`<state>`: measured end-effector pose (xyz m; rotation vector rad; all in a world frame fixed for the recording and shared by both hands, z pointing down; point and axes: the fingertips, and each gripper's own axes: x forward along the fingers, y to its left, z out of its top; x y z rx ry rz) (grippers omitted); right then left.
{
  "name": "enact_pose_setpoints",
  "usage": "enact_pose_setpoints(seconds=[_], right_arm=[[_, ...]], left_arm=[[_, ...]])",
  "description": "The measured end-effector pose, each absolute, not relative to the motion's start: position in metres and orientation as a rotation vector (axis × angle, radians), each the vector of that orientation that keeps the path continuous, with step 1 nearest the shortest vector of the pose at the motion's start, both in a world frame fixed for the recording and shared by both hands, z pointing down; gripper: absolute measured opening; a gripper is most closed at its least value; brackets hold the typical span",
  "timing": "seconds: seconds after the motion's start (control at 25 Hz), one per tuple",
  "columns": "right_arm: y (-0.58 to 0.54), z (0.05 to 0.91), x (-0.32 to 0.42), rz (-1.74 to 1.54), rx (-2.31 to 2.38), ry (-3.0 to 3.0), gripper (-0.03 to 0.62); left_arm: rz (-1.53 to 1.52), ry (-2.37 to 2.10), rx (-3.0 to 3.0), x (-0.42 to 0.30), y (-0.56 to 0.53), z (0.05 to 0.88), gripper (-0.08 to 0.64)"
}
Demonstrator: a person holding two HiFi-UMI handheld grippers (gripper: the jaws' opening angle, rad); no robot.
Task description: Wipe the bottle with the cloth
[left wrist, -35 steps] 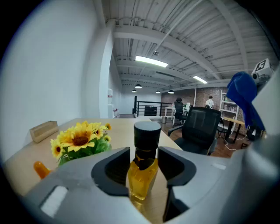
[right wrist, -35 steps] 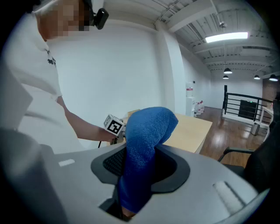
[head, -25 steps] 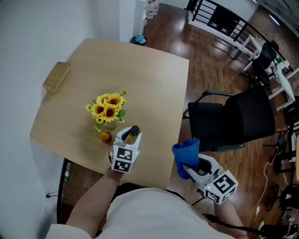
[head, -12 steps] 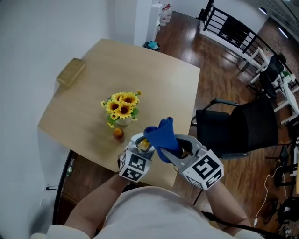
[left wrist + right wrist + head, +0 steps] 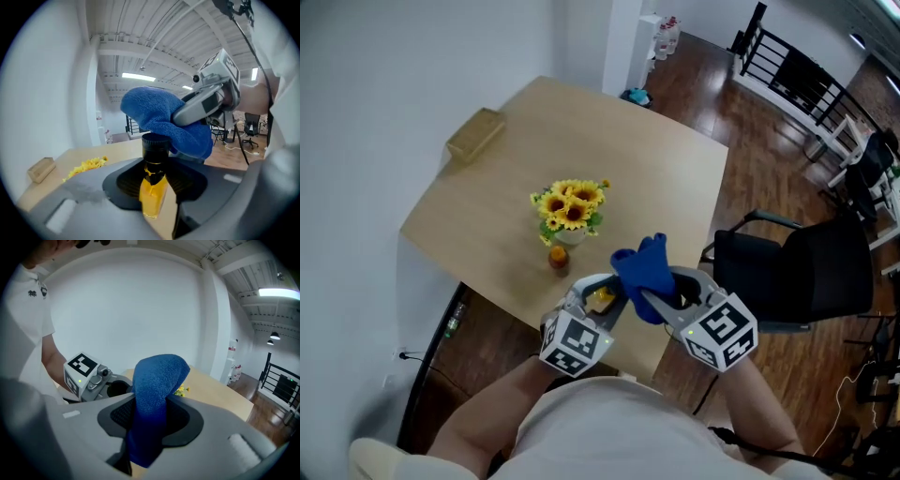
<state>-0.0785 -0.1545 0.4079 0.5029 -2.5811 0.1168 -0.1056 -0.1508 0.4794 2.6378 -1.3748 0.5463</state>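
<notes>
My left gripper point(image 5: 598, 302) point(image 5: 153, 187) is shut on a small bottle point(image 5: 153, 193) of yellow liquid with a black cap point(image 5: 154, 146); the bottle point(image 5: 600, 299) is held above the table's near edge. My right gripper point(image 5: 652, 298) point(image 5: 147, 425) is shut on a folded blue cloth point(image 5: 154, 404). The cloth point(image 5: 645, 272) point(image 5: 161, 119) lies against the bottle's cap from the right. In the right gripper view, the left gripper's marker cube point(image 5: 82, 369) shows just behind the cloth, and the bottle is hidden.
A small vase of sunflowers point(image 5: 572, 208) stands mid-table on the wooden table point(image 5: 647, 159), with a small orange object point(image 5: 558, 259) beside it. A tan block point(image 5: 475, 134) lies at the table's far left. A black office chair point(image 5: 811, 267) stands right of the table.
My right gripper swung the cloth from the right side over to the bottle. Both grippers now sit together, cloth against the bottle cap. The head view shifted, so the table appears farther right.
</notes>
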Motion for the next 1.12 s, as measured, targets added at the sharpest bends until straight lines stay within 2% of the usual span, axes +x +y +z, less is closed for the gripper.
enact_pose_setpoints(seconds=[0.44, 0.96, 1.12], right_arm=[[-0.159, 0.389, -0.058, 0.263, 0.494, -2.804, 0.150], [-0.151, 0.504, -0.008, 0.412, 0.439, -2.614, 0.150], [-0.144, 0.504, 0.008, 0.376, 0.464, -2.606, 0.150]], left_arm=[[0.308, -1.283, 2.692, -0.091, -0.149, 0.376, 0.149], [0.181, -1.310, 2.618, -0.083, -0.143, 0.320, 0.149], [0.194, -1.336, 2.595, -0.083, -0.144, 0.323, 0.149]])
